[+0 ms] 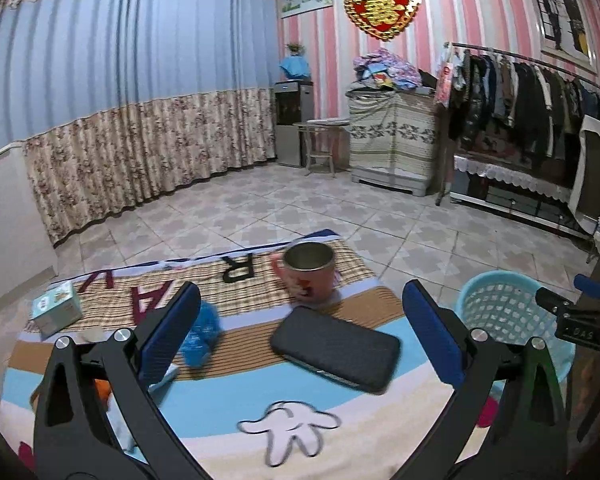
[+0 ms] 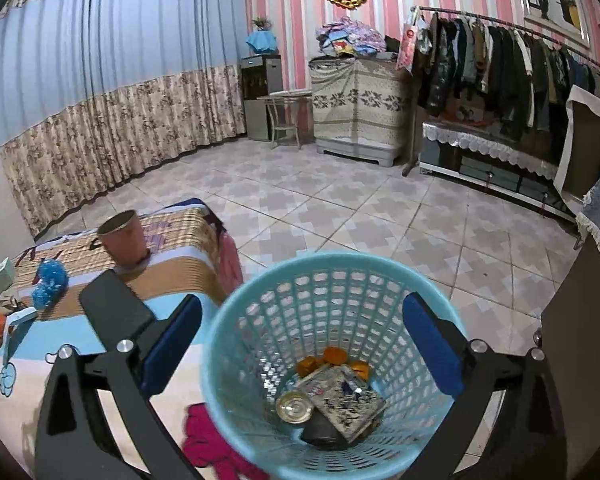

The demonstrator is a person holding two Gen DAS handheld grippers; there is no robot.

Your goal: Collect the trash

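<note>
- The left gripper (image 1: pixel 300 320) has its jaws wide apart with nothing between them, low in the frame.
- A black case (image 1: pixel 334 348) lies at centre on the striped tabletop (image 1: pixel 220 400).
- A pink cup (image 1: pixel 309 276) stands just above it.
- A blue basket (image 1: pixel 508 320) sits at right.

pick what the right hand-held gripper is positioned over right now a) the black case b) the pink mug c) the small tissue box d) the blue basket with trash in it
d, the open right hand-held gripper is empty and hangs over the blue basket, whose bottom already holds trash; the pink mug stands off on the table.
</note>
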